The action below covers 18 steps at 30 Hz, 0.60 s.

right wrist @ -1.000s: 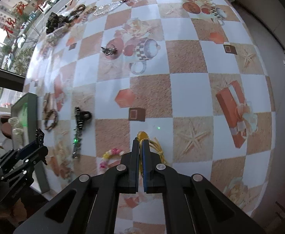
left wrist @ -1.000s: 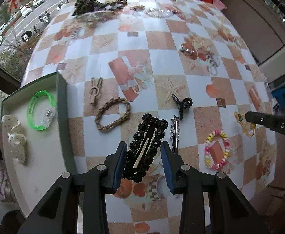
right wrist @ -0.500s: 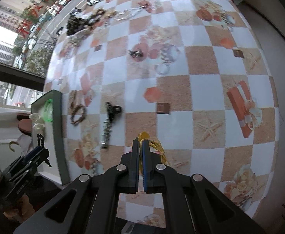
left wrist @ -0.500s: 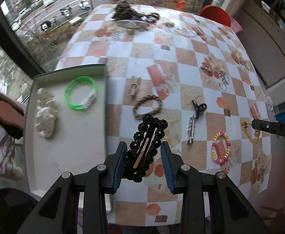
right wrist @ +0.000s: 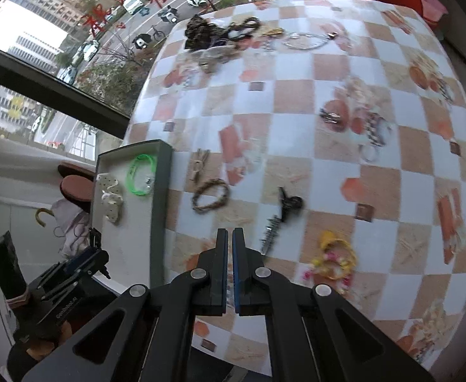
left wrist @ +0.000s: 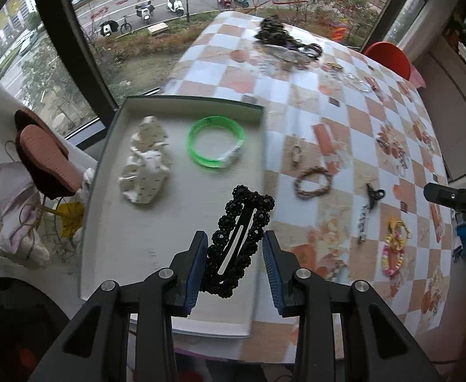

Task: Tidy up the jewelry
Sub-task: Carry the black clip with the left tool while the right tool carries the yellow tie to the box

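Note:
My left gripper is shut on a black beaded hair clip and holds it above the near right part of the grey tray. The tray holds a green bangle and a white dotted scrunchie. The left gripper also shows in the right wrist view, beside the tray. My right gripper is shut and empty, raised above the table near a black claw clip and a yellow and pink bead bracelet.
On the checked tablecloth lie a brown braided bracelet, a small beige clip, a black claw clip and a pile of jewelry at the far edge. A window runs along the left.
My left gripper has carried the black hair clip leftward from over the table to over the tray. My right gripper has lifted away from the yellow bracelet and moved left.

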Motion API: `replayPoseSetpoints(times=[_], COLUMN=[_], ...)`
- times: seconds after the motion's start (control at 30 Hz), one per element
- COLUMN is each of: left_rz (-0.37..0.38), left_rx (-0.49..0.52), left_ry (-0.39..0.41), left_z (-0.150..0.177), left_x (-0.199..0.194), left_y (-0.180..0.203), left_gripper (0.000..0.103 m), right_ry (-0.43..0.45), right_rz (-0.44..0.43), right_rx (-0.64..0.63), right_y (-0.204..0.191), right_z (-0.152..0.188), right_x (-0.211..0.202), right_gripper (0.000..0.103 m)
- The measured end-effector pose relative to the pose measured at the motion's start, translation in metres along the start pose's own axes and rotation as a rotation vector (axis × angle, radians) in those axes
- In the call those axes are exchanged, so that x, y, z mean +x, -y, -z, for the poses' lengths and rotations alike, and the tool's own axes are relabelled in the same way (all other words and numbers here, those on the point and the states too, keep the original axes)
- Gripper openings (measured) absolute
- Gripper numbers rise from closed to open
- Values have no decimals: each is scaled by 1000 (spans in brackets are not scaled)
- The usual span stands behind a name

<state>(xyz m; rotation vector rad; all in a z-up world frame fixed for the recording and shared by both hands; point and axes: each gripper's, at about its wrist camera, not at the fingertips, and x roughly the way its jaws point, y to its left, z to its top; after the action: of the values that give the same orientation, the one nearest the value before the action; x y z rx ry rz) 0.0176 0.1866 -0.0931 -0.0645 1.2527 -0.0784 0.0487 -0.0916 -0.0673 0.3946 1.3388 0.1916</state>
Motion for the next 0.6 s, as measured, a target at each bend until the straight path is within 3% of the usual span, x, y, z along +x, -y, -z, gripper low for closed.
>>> replayPoseSetpoints(times=[0.17, 0.33, 0.4, 0.47, 0.53, 0.6], left_rz=[8, 21, 28, 34, 36, 37], left_rx=[2, 28, 42, 57, 72, 83], left_ry=[-8, -26, -33, -39, -45, -48], left_z=[0, 0, 0, 0, -1, -2], left_x=[5, 13, 15, 18, 20, 21], left_y=[-22, -25, -23, -19, -15, -12], left_gripper=[40, 40, 40, 40, 40, 40], right_ry=[-16, -69, -84, -87, -80, -83], right_rz=[33, 163, 200, 255, 287, 268], right_rx=[66, 199, 253, 286, 293, 307], right_y=[11, 65, 86, 103, 112, 118], right_z=[8, 30, 39, 47, 51, 52], right_x=[11, 24, 28, 30, 32, 37], right_gripper=[3, 5, 16, 53, 56, 56])
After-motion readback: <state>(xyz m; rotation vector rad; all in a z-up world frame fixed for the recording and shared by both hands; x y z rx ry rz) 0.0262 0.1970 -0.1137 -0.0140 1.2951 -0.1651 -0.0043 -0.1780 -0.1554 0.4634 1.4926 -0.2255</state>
